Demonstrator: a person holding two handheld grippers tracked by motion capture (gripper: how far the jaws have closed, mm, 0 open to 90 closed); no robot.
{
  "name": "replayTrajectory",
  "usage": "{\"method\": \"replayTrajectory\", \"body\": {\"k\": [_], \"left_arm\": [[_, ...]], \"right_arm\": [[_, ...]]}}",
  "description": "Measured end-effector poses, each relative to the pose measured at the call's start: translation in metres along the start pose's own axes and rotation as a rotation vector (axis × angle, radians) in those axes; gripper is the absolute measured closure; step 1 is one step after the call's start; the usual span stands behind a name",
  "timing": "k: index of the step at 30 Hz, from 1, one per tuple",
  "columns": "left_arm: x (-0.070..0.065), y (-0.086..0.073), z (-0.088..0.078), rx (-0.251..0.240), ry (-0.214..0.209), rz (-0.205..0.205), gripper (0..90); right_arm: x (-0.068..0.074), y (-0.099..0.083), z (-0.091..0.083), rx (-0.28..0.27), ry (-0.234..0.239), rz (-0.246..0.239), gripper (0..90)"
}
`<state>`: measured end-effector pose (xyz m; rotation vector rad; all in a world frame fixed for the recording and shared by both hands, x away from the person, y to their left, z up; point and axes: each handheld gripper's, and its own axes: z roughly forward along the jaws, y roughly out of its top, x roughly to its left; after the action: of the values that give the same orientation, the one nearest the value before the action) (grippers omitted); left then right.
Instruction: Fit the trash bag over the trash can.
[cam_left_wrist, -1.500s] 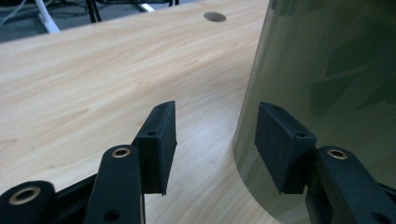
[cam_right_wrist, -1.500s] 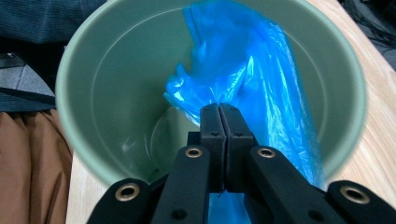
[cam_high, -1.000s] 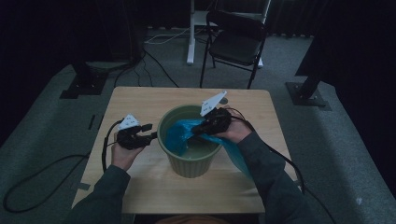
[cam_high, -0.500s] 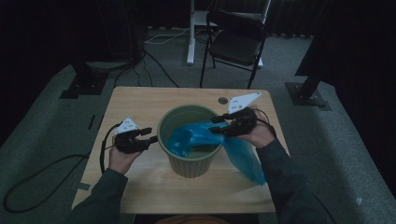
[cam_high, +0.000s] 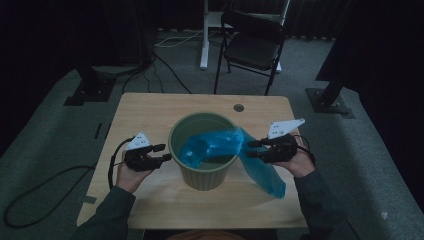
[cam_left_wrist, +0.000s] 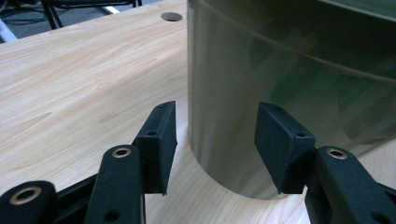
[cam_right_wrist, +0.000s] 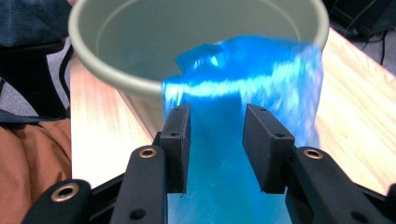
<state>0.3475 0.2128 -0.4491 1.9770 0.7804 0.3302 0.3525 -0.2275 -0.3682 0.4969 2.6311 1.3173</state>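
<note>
Lining the bin (cam_high: 202, 150) with the blue bag (cam_high: 220, 145) is the work we see, and we judge it to be only at its start. One part of the bag lies crumpled inside the bin, and the rest hangs over the rim on the right side and falls down to the bench (cam_high: 150, 112). The bag is not yet spread around the rim; this is left to do, together with pushing the inner part down.

Our right hand-held gripper (cam_high: 250, 149) stands just beside the hanging part of the bag. Its jaws are about half open; in the right gripper view the blue film (cam_right_wrist: 243, 140) lies between and behind the pads (cam_right_wrist: 180, 140), but they do not press on it, so nothing is held. Its jaws have just been opening. Our left hand-held gripper (cam_high: 164, 152) waits open near the left wall of the bin (cam_left_wrist: 289, 84), empty.

Compared with one second ago, the right hand-held gripper was at the rim, over the bag; now it is further to the right, away from the bin, and more of the bag hangs outside. The left side looks the same.
</note>
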Motion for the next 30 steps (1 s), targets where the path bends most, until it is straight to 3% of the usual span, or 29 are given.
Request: {"method": "replayTrajectory", "body": {"k": [8, 19, 26, 30], "left_arm": [[-0.004, 0.001, 0.005, 0.004, -0.004, -0.005, 49.7], [-0.001, 0.012, 0.019, 0.003, 0.013, -0.005, 49.3], [0.0, 0.014, 0.014, -0.015, 0.01, -0.007, 49.3], [-0.002, 0.015, 0.013, -0.022, 0.001, -0.007, 49.4]], "right_arm": [[-0.006, -0.003, 0.015, 0.011, -0.009, 0.022, 61.5], [-0.024, -0.009, 0.007, -0.024, -0.049, 0.072, 61.7], [-0.017, -0.02, -0.007, -0.025, -0.056, 0.075, 61.9], [-0.009, -0.027, -0.014, -0.028, -0.036, 0.072, 60.7]]}}
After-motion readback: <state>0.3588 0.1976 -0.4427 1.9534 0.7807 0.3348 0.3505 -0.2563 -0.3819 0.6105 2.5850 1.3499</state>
